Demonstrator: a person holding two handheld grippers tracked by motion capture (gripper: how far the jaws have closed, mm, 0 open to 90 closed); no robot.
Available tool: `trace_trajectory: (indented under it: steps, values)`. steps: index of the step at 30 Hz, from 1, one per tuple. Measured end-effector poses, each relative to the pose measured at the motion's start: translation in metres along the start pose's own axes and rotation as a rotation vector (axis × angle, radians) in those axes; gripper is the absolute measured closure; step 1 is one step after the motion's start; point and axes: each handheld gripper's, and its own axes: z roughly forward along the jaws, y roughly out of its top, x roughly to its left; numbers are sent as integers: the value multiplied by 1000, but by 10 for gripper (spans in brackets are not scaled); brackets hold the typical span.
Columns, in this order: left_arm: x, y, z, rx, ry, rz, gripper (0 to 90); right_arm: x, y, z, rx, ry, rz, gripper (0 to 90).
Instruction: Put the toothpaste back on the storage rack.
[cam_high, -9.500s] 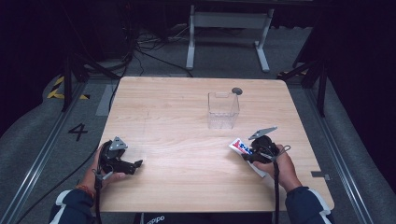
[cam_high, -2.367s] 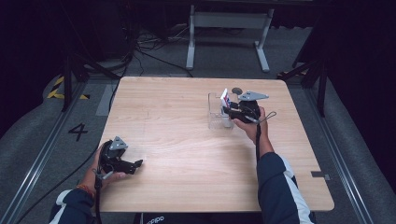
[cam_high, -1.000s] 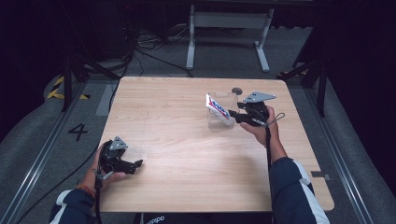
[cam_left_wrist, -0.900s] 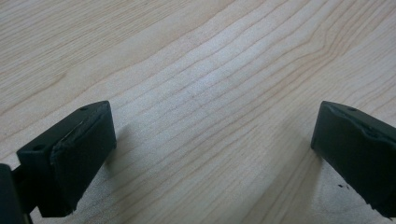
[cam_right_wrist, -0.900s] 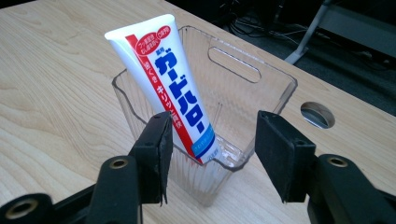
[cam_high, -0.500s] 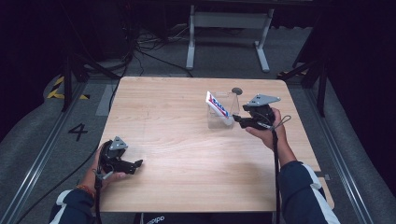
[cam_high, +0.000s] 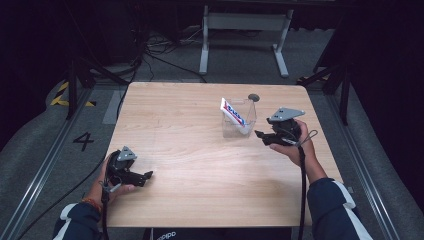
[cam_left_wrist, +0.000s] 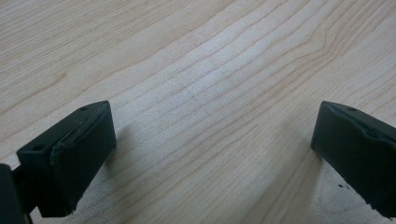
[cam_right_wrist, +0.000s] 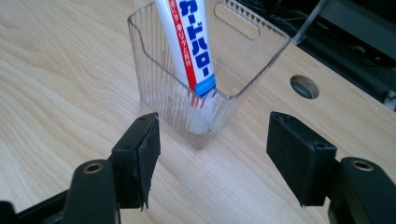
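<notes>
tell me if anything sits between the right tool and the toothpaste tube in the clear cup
Only the clear cup's own ribbed front wall. The toothpaste tube stands tilted inside it, cap down. The right tool, its jaws just opened and empty, is apart from the cup, with bare table between them. The tube's top, above the rim, is unobstructed.

Ribbed clear plastic cup (cam_right_wrist: 201, 100) (glossy tube (cam_right_wrist: 189, 42) inside), matt wood table (cam_right_wrist: 56, 93)

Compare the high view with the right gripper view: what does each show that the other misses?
High view alone: the left gripper resting low on the light wooden table, and both forearms. Right gripper view alone: the ribbed walls of the clear plastic cup and the tube's blue lettering. Both: the white toothpaste tube leaning in that cup, and the right gripper, jaws just opened, nothing between them.
</notes>
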Motion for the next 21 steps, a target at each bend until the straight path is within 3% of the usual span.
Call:
trace_trajectory:
  steps: [6,12,21]
  values:
    - [0,0,0,0,0,0,4,-1,-12,-6,17,-14,-4,337]
    - [0,0,0,0,1,-1,4,-2,-30,-7,37,-11,24,322]
    - [0,0,0,0,1,0,4,0,-50,-12,85,-17,1,302]
